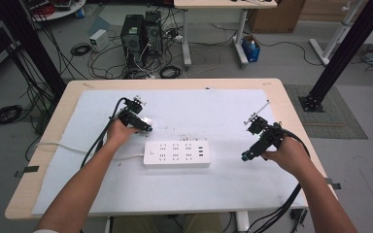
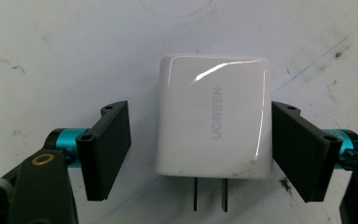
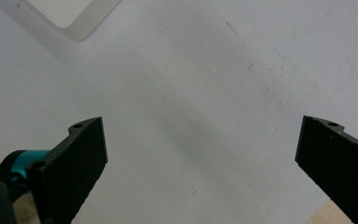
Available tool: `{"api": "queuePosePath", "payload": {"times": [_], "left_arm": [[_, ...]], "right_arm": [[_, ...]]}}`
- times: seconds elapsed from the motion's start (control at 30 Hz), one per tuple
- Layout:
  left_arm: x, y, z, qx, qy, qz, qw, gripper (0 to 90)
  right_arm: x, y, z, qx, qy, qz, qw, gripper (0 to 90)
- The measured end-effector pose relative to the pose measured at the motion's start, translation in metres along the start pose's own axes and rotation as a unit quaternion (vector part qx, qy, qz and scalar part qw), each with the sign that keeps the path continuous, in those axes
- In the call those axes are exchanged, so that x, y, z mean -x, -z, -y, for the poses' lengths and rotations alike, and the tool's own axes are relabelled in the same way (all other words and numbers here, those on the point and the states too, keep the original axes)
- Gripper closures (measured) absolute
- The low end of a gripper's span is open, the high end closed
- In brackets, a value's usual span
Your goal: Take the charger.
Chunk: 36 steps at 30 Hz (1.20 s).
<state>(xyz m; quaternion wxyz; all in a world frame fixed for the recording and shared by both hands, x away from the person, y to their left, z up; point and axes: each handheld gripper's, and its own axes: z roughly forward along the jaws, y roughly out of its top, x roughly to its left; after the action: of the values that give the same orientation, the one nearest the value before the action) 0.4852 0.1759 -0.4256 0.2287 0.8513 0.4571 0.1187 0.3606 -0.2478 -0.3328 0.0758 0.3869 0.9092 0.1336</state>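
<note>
A white UGREEN wall charger (image 2: 214,116) lies flat on the white mat, its two prongs pointing toward the camera in the left gripper view. My left gripper (image 2: 205,140) stands around it: the right jaw is at the charger's side, while the left jaw leaves a clear gap. From above, the left gripper (image 1: 144,125) sits over the charger (image 1: 148,120), just behind the white power strip (image 1: 176,154). My right gripper (image 1: 245,156) hovers to the right of the strip, open wide with nothing between its jaws (image 3: 200,154).
The white mat (image 1: 223,111) covers most of the wooden table (image 1: 53,145). The power strip's cord (image 1: 58,144) runs off to the left. A corner of the strip (image 3: 70,14) shows in the right gripper view. Computers and cables sit on the floor beyond the table.
</note>
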Motion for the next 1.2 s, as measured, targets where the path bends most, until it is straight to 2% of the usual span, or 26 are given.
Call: {"api": "queuePosePath", "payload": {"times": [0.23, 0.4, 0.73, 0.93, 1.2], "left_arm": [[-0.001, 0.001, 0.0, 0.003, -0.004, 0.005, 1.0, 30.9], [0.002, 0.003, 0.0, 0.01, -0.019, 0.009, 0.9997, 41.7], [0.001, 0.004, 0.001, 0.014, -0.018, 0.013, 0.9997, 42.5], [-0.002, 0.018, 0.0, 0.029, -0.017, 0.012, 0.9994, 42.5], [-0.009, 0.046, 0.002, 0.052, -0.02, 0.01, 0.9984, 42.6]], "right_arm": [[0.001, 0.001, 0.0, 0.003, -0.002, 0.0, 1.0, 1.4], [0.002, 0.002, 0.002, 0.002, -0.004, 0.002, 1.0, 1.4], [0.002, 0.002, 0.002, 0.005, -0.007, 0.005, 1.0, 1.5], [0.003, 0.003, 0.004, 0.007, -0.01, 0.005, 0.9999, 1.6], [0.003, 0.003, 0.005, 0.012, -0.012, 0.004, 0.9999, 1.6]]}}
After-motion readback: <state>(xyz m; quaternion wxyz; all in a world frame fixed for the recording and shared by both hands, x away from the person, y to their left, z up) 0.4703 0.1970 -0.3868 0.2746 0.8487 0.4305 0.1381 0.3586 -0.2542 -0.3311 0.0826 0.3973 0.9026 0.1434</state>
